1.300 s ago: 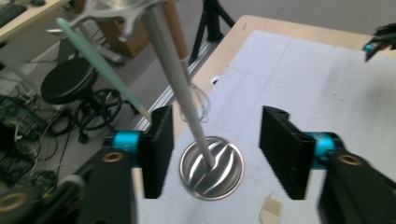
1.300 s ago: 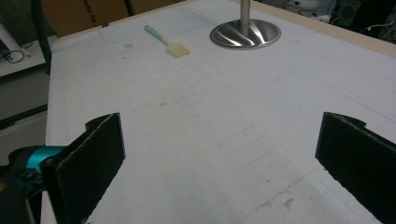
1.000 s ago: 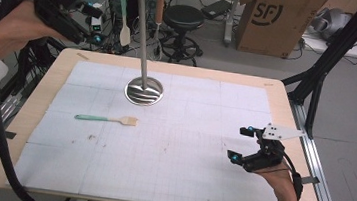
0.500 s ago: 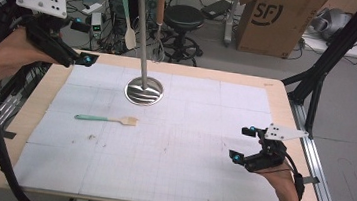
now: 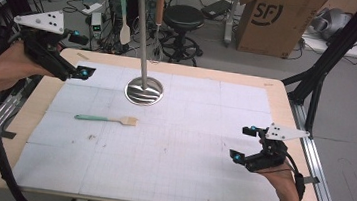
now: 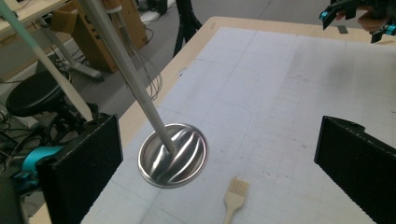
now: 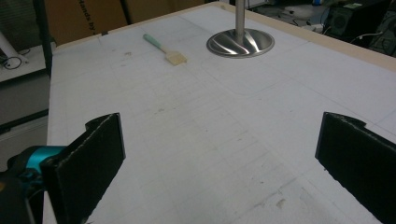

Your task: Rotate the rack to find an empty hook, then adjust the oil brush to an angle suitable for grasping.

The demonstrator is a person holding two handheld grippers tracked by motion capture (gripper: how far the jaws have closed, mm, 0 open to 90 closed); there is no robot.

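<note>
Brush (image 5: pixel 106 119): flat on mat, left of centre, below and right of left gripper (image 5: pixel 81 72), jaws wide apart, empty, just opened. Right gripper (image 5: pixel 242 145): lower right, jaws apart, empty. Stand (image 5: pixel 143 91): upper centre, behind brush.

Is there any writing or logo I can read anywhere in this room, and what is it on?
"SF" in white, on the brown cardboard box on the floor behind the table.
The cardboard in the right gripper view carries small print, too blurred to read.
</note>
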